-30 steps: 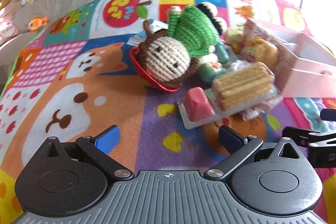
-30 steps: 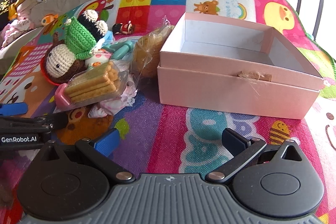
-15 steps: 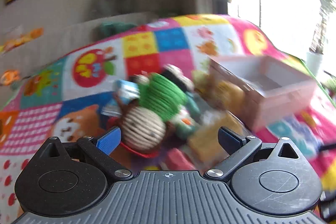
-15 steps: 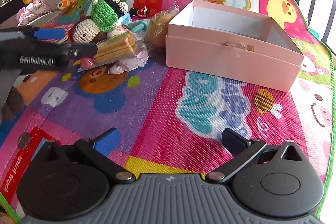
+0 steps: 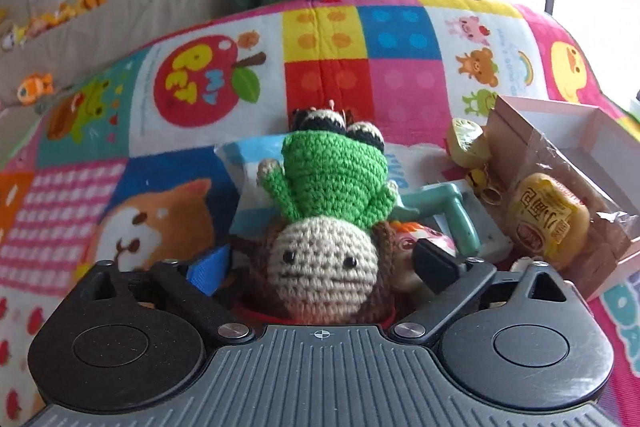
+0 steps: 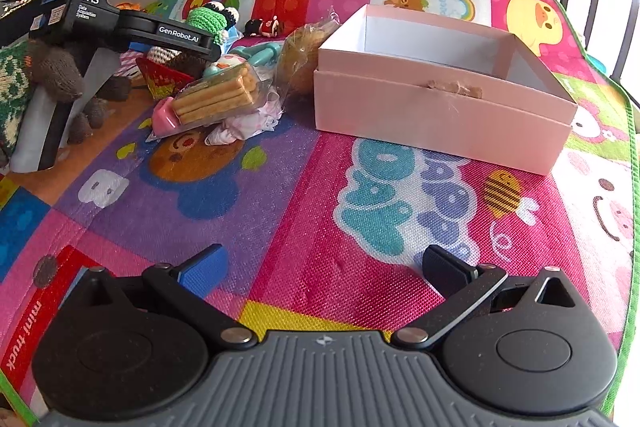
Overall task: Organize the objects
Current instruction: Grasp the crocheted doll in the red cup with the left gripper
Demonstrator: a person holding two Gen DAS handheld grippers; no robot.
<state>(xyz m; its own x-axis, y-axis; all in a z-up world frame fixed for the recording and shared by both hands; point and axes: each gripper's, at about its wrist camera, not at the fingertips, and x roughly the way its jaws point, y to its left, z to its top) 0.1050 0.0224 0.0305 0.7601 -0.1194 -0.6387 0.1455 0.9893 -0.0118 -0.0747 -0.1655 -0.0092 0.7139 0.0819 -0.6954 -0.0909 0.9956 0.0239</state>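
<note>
Home playroom: cartoon play mat (image 6: 280, 187), toys

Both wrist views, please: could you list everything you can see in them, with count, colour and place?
crochet doll: one, beige face, brown hood, between the left fingers
crochet frog: one, green, behind the doll
pink box: one, open, right of the pile
wafer pack: one, tan in clear wrap, front of the pile
wrapped pastry: one, golden, against the box
teal toy: one, mid-pile
play mat: one, multicoloured, under everything
left gripper: fingers apart, around the doll
right gripper: fingers apart, above bare mat
</note>
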